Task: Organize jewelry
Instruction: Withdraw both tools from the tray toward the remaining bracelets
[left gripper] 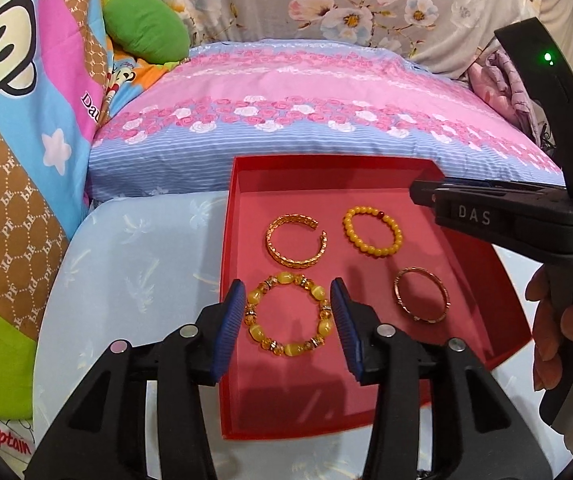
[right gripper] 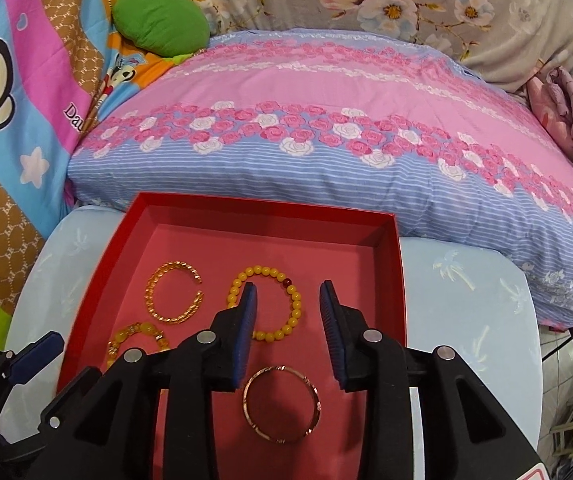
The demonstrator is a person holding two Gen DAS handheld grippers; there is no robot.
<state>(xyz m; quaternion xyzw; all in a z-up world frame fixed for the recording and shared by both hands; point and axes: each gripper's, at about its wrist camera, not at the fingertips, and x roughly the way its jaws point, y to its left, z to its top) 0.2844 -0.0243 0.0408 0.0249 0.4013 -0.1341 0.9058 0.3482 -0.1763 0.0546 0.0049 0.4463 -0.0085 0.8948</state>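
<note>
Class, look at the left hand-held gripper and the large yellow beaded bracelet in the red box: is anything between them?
Nothing visible. The left hand-held gripper is open, its fingers either side of the large yellow beaded bracelet in the red box.

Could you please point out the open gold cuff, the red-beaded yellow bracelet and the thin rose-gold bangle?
open gold cuff (left gripper: 282,255): left wrist view, lower-left band.
red-beaded yellow bracelet (left gripper: 353,236): left wrist view, left-side beads.
thin rose-gold bangle (right gripper: 312,420): right wrist view, right rim.

Bright, even indoor light — colours vivid

Soft shadows fall in the red box (left gripper: 242,200) under both grippers; fisheye bending and dark vignette at the corners — centre sharp, edges slightly smeared.
</note>
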